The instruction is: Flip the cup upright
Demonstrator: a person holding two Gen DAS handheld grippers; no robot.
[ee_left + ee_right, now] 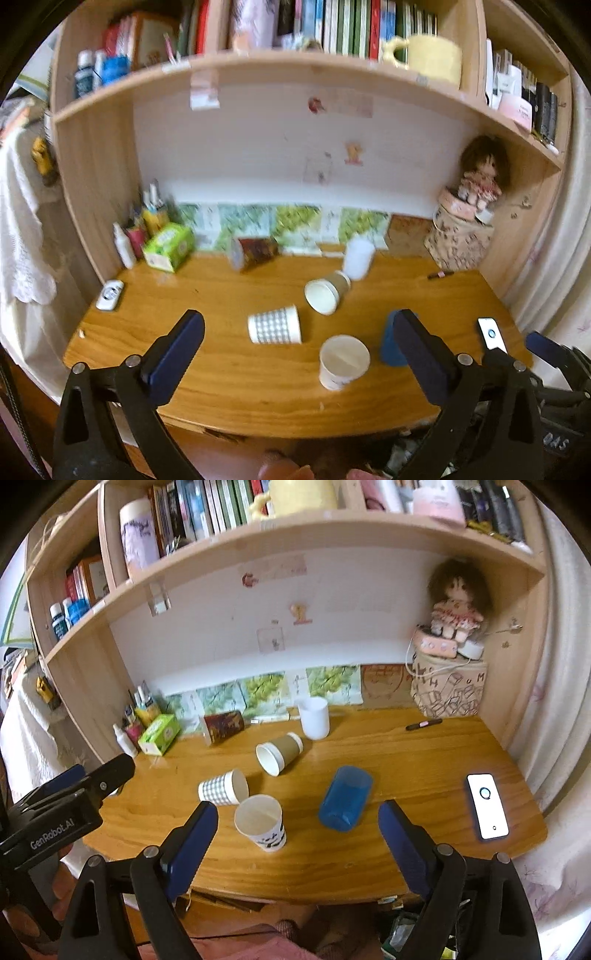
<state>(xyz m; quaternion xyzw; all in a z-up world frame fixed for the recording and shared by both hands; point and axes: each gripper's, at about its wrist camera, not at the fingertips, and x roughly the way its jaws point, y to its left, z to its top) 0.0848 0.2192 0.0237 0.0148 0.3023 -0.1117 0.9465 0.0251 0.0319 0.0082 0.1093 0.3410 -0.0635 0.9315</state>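
We find a glossy wooden desk (406, 760) carrying six cups. From the left: a checked paper cup (221, 792) lies on its side near the middle; a dark patterned cup (223, 726) lies on its side toward the back edge; a white paper cup (261, 822) with a dark print stands upright near the front edge, its interior showing nothing; a brown-sleeved paper cup (279, 754) lies on its side, mouth toward the front; a smooth white cup (314, 718) stands upright at the back edge; a translucent blue plastic cup (345, 803) lies on its side near the front.

One green carton (159, 734) sits in the back left corner, one phone (487, 805) by the right edge.

The left gripper (295, 325) hangs over the front edge, its blue-padded fingers (177, 350) spread wide, holding nothing. The right gripper (297, 812) is likewise spread apart, empty.
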